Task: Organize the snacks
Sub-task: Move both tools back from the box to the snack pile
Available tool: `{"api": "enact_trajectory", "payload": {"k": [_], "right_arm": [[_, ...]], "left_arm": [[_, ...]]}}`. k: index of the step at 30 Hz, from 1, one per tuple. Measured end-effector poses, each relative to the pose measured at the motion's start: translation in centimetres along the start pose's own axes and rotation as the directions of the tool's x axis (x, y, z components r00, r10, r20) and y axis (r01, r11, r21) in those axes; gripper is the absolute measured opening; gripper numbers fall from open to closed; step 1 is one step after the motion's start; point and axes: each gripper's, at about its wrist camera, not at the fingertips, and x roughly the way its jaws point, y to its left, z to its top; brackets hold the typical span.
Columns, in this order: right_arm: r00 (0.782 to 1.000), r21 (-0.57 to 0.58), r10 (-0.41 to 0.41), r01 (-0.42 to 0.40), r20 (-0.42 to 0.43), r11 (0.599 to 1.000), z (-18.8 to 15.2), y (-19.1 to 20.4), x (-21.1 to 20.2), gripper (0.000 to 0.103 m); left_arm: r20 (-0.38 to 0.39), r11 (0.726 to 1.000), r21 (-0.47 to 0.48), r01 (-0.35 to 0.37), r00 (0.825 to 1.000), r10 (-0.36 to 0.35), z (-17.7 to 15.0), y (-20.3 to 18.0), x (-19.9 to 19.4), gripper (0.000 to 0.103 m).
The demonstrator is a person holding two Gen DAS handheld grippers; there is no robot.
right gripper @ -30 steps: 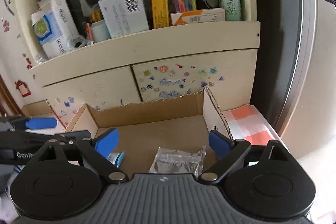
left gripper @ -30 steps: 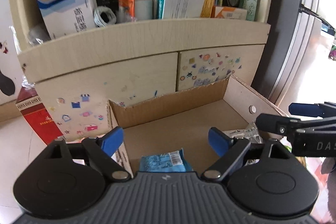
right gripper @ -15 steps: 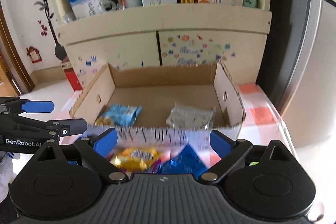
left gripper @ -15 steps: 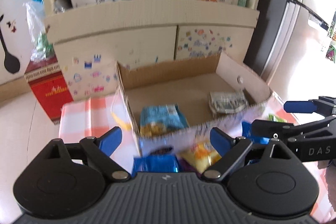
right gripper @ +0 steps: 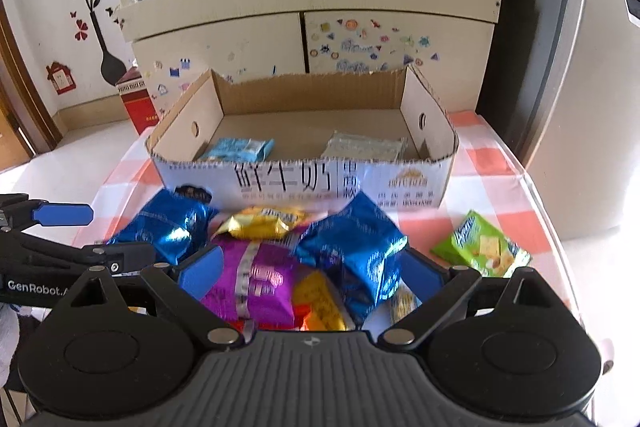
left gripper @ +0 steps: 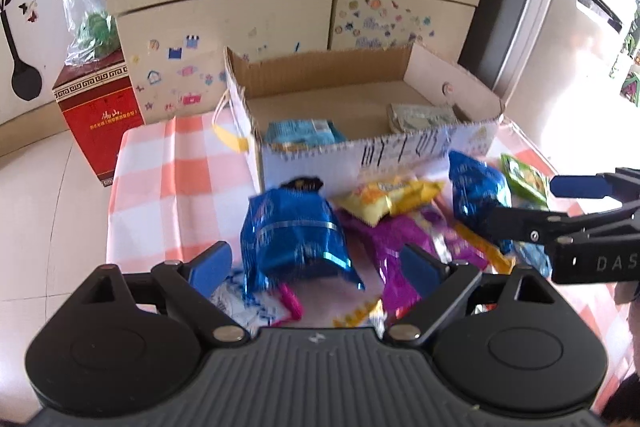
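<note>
Two packets, light-blue (right gripper: 236,149) and silvery (right gripper: 366,147), lay in the cardboard box (right gripper: 304,183). Blue (left gripper: 292,239), yellow (right gripper: 262,223), purple (right gripper: 252,279), green (right gripper: 482,249) packets remained outside on the checked cloth (left gripper: 172,183). Left gripper (left gripper: 316,267) and right gripper (right gripper: 310,269) hovered with jaws apart, empty.

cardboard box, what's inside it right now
Inside the open brown cardboard box: a light blue snack packet and a silvery clear packet. The near wall hides the floor just behind it.

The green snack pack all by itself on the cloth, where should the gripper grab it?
Probably with the right gripper, which is open and nearest. The green pack lies flat on the checked cloth, apart from the pile, so come from above and pinch across its narrow width near the middle. Its free sides leave room for both fingers.
</note>
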Motion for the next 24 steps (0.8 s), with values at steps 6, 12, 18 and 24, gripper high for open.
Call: {"api": "enact_trajectory", "payload": {"k": [6,12,18,24], "right_arm": [[0.999,0.017,-0.001,0.002,-0.049,1.000,-1.9,0.1,-0.5,0.098],[0.996,0.027,-0.002,0.004,-0.086,1.000,-3.5,0.5,-0.8,0.098],[0.992,0.017,-0.019,0.021,-0.124,1.000,-4.8,1.1,-0.6,0.098],[0.991,0.085,-0.030,0.041,-0.127,0.995,-5.3,0.0,-0.7,0.097]], "left_arm": [[-0.025,1.000,-0.011,0.006,1.000,-0.007,-2.0,0.3,-0.8,0.091],[-0.061,0.999,-0.037,0.033,0.998,-0.035,-3.7,0.2,-1.1,0.091],[-0.088,0.997,-0.048,0.059,0.994,-0.063,-5.1,-0.6,-0.7,0.091],[-0.106,0.996,-0.014,0.083,0.991,-0.084,-6.0,-1.8,0.2,0.092]]}}
